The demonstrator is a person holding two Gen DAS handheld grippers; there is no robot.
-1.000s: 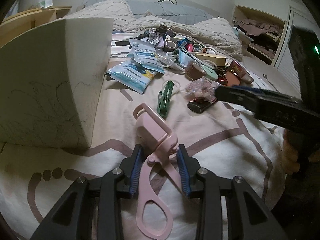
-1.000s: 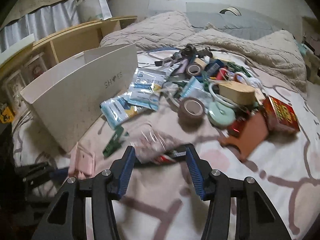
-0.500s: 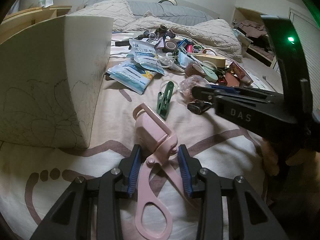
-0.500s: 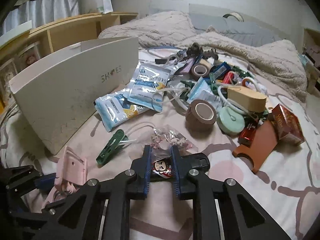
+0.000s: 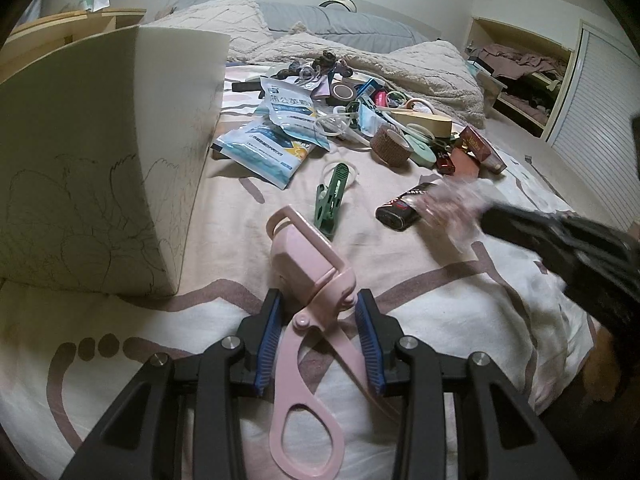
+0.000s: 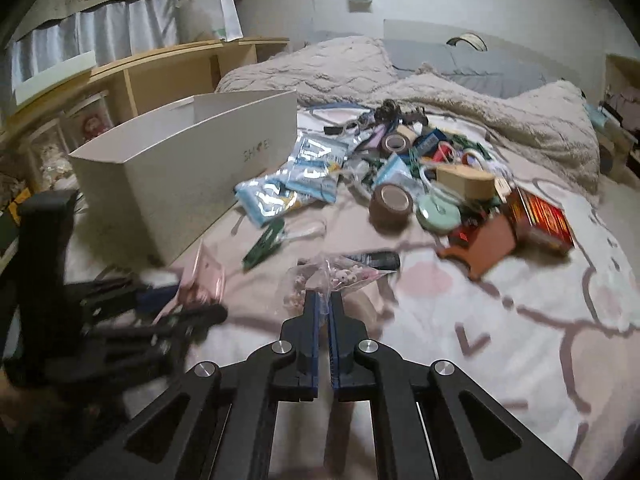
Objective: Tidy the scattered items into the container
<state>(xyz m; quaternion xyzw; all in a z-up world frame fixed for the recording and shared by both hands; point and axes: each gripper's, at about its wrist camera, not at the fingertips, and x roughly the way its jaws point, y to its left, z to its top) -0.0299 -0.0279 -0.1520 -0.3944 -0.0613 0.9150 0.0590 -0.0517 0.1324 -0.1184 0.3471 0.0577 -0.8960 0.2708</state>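
My left gripper is shut on a pink eyelash curler, which lies low over the bedsheet just right of the white shoe box. My right gripper is shut on the corner of a clear plastic bag of small trinkets. The bag hangs just above the sheet, in front of a black tube. From the left wrist the bag is a blur at the tip of the right gripper. The open box stands to the left of the clutter.
A green clip lies between the curler and the pile. Blue packets, brown tape rolls, a mint disc, a red box and several small items are heaped mid-bed. A wooden shelf runs behind the box.
The right gripper's jaws closed on the clear bag and drew it back off the black tube. The left gripper kept still with the pink curler in it.
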